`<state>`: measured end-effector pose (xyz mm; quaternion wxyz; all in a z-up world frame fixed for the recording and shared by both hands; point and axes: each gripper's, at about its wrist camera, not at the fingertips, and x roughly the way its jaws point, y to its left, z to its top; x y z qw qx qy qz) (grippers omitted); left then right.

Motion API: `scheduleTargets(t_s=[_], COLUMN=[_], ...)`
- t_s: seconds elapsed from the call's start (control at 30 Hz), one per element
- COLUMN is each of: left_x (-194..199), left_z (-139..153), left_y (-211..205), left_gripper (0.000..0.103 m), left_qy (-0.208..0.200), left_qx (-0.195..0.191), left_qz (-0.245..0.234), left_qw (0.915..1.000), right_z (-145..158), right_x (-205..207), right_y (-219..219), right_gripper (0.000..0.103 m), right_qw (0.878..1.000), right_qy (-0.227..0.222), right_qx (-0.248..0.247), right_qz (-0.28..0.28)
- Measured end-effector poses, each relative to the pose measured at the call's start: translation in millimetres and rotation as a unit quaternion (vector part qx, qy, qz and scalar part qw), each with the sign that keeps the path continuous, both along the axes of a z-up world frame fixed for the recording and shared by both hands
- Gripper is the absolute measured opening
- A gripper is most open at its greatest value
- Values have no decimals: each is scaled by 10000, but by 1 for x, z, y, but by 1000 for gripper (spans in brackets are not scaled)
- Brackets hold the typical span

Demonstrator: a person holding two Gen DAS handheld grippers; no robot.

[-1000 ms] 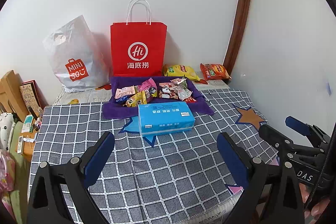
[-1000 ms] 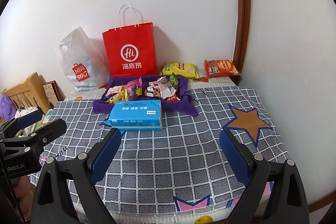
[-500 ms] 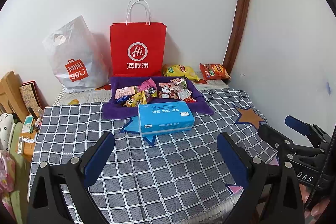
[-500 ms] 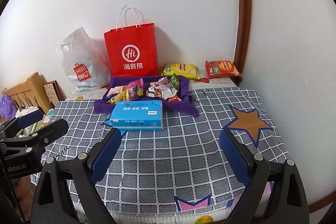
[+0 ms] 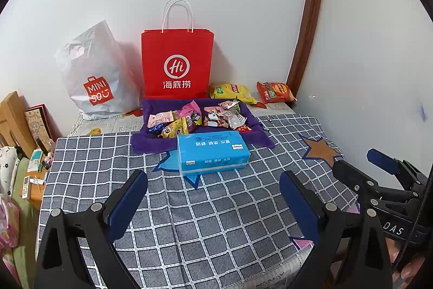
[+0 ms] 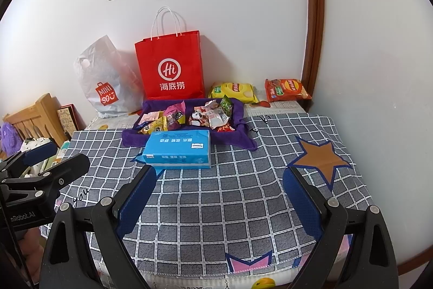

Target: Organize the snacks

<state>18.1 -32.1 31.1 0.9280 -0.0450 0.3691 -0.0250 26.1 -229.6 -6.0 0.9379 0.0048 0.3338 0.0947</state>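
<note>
While both of my tongs hang over the near edge of the checked cloth (image 5: 216, 221), I record the scene from left to right, taking the blue tissue box (image 5: 212, 151) as reference. Far left of the box, beyond the cloth's edge, stand a wooden frame (image 5: 10, 121) and small clutter. Behind the box to the left, a white plastic bag (image 5: 94, 77) leans at the wall. Directly behind the box lies a purple cloth tray (image 5: 151, 142), its front edge touching or just beside the box; I cannot tell which. The snacks (image 5: 200, 118) are heaped inside that tray, small mixed packets in two loose clusters. Behind the tray an upright red paper bag (image 5: 177, 64) stands against the wall. Behind the box to the right, near the wall, lie a yellow chip bag (image 5: 232, 92) and, further right, an orange chip bag (image 5: 276, 92), both outside the tray. Right of the box, a brown star (image 6: 322, 156) is printed on the cloth.

My left gripper (image 5: 213, 202) stands wide, nothing between its blue pads, in front of the box and apart from it. My right gripper (image 6: 219, 197) also stands wide and empty, in front of the box and to its right.
</note>
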Motion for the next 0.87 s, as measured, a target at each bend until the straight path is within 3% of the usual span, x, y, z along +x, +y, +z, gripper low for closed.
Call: scheduleTargets(t_s=[0.73, 0.87], left_x=[-2, -3], left_z=[2, 2], left_y=[-1, -2], left_gripper=[98, 98], left_qy=[-21, -61], left_qx=[-14, 127], left_qz=[10, -7], left_qw=[10000, 9999], right_z=[3, 3], right_x=[-5, -4], right_y=[1, 0], right_gripper=[94, 94], right_qw=[10000, 10000], right_qy=[-72, -83], right_qx=[27, 39], right_qz=[33, 36])
